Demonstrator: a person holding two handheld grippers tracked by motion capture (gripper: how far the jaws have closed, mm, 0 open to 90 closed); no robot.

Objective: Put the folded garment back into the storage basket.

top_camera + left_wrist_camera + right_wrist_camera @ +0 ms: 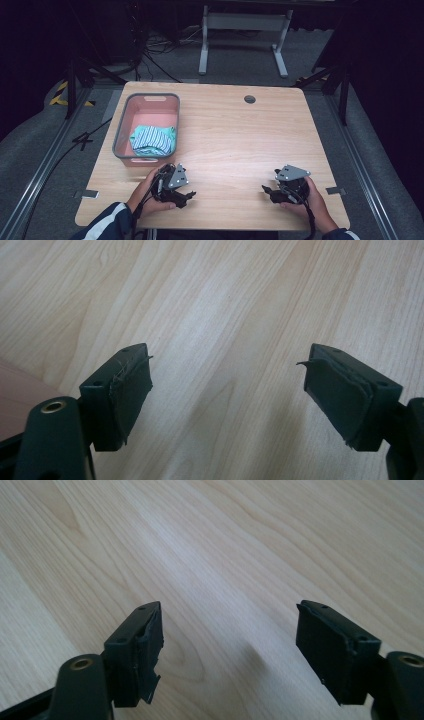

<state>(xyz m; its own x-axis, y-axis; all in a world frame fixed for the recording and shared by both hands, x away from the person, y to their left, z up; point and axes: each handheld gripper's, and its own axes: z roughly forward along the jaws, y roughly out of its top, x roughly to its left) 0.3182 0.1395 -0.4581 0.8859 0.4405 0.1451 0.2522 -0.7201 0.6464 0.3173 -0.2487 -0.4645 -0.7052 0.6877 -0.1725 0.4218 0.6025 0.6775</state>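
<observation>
With both my left gripper (187,196) and right gripper (267,192) wide and empty over the table (240,145), I should reach squarely toward the folded striped cloth (154,140) in the basket (121,132).

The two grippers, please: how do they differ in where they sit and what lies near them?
The left gripper sits just in front of the pink basket that holds striped cloth; the right gripper has bare table around it. The left gripper's jaws point right in the high view; the right gripper's jaws point left, toward it. Both are open, hold nothing and sit near the table's front edge.
</observation>
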